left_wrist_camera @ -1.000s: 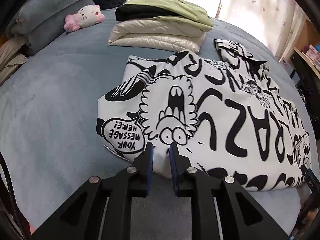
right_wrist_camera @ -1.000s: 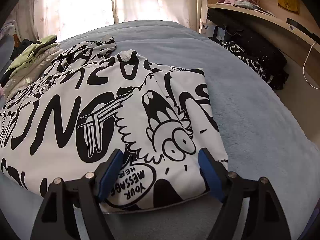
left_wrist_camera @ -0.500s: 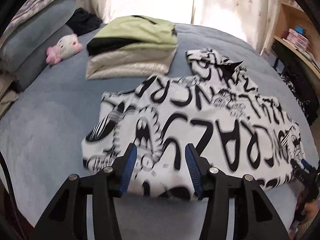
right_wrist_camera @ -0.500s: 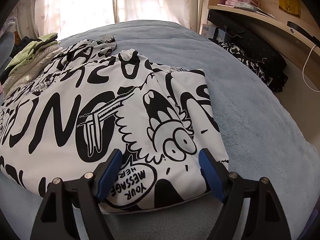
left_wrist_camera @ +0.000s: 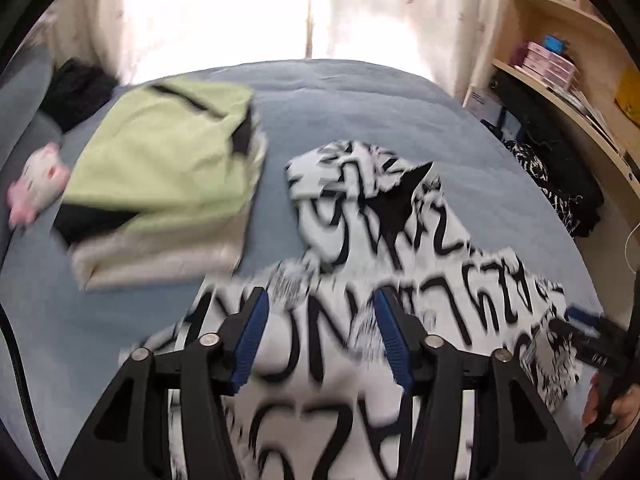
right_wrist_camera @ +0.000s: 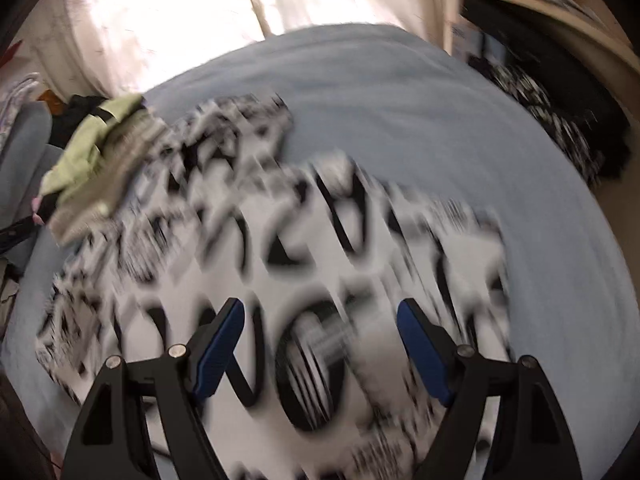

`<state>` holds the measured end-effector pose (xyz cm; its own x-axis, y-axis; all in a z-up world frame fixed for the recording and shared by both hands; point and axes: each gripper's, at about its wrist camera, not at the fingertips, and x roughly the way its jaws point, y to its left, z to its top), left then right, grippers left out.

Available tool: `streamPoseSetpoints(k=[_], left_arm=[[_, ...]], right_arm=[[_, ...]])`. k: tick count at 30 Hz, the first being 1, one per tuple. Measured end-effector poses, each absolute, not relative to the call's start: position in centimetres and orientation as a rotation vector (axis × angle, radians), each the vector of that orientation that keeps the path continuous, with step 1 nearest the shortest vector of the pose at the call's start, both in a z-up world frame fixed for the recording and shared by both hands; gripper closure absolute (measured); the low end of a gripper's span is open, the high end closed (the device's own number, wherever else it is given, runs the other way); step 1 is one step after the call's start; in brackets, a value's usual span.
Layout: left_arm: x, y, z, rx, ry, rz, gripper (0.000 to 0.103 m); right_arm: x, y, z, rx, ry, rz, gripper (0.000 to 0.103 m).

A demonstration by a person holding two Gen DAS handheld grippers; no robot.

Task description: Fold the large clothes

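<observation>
The black-and-white printed garment [left_wrist_camera: 400,288] lies spread over the blue bed [left_wrist_camera: 360,96], filling the lower middle and lower right of the left wrist view. In the right wrist view the garment [right_wrist_camera: 280,248] runs from the lower centre up toward the upper left, badly smeared by blur. The left gripper [left_wrist_camera: 318,338] hangs over the cloth at the bottom centre of its frame, blue pads spread wide with nothing between them. The right gripper [right_wrist_camera: 320,348] likewise sits above the print at bottom centre, released, its pads wide apart and empty. Whether either one touches the fabric I cannot tell.

A narrower part of the garment reaches up toward the frame's centre in the left wrist view, ending on bare blanket. To its left, just beside it, sits a stack of folded clothes [left_wrist_camera: 160,184] topped in pale green, and a pink and white plush toy [left_wrist_camera: 36,184] lies at the left edge. Open blue blanket stretches across the upper centre and right, up to the curtains [left_wrist_camera: 224,12]. Wooden shelves [left_wrist_camera: 560,60] line the right edge, with dark clothing [left_wrist_camera: 560,184] heaped below them.
</observation>
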<state>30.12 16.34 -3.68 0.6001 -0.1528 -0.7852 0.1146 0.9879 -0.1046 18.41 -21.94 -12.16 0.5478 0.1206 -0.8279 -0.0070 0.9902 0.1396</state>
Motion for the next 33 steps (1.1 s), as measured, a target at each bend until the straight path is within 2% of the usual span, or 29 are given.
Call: streamPoseSetpoints(k=[5, 7, 10, 11, 12, 17, 22, 27, 33], left_arm=[[37.9, 14.2, -5.6, -0.012, 0.962, -0.169, 0.047], [40.9, 13.4, -6.8, -0.005, 0.973, -0.156, 0.047], [44.5, 12.6, -8.5, 0.013, 0.978, -0.119, 0.047], [45.6, 12.5, -9.1, 0.018, 0.979, -0.112, 0.047], [46.7, 12.3, -9.6, 0.023, 0.982, -0.108, 0.047], [50.1, 12.2, -12.1, 0.018, 0.997, -0.093, 0.047], [51.5, 12.2, -14.4, 0.042, 1.017, -0.084, 0.047], [52.0, 12.8, -15.2, 0.026, 1.031, -0.086, 0.047], [51.6, 13.6, -15.1, 0.044, 1.029, -0.091, 0.047]], right_arm=[[27.6, -19.7, -9.7, 0.134, 0.908, 0.124, 0.024], [32.4, -18.9, -9.1, 0.161, 0.879, 0.122, 0.031], [38.3, -17.4, -9.6, 0.186, 0.9, 0.111, 0.051], [40.1, -17.0, -10.1, 0.189, 0.911, 0.095, 0.063], [41.8, -16.5, -10.4, 0.187, 0.917, 0.087, 0.068], [48.4, -14.8, -13.7, 0.16, 0.987, 0.027, 0.068], [51.5, -14.0, -16.6, 0.169, 1.081, 0.037, 0.068], [50.8, -14.1, -18.8, 0.061, 1.168, 0.027, 0.068], [45.9, -16.8, -19.9, -0.042, 1.207, 0.077, 0.069]])
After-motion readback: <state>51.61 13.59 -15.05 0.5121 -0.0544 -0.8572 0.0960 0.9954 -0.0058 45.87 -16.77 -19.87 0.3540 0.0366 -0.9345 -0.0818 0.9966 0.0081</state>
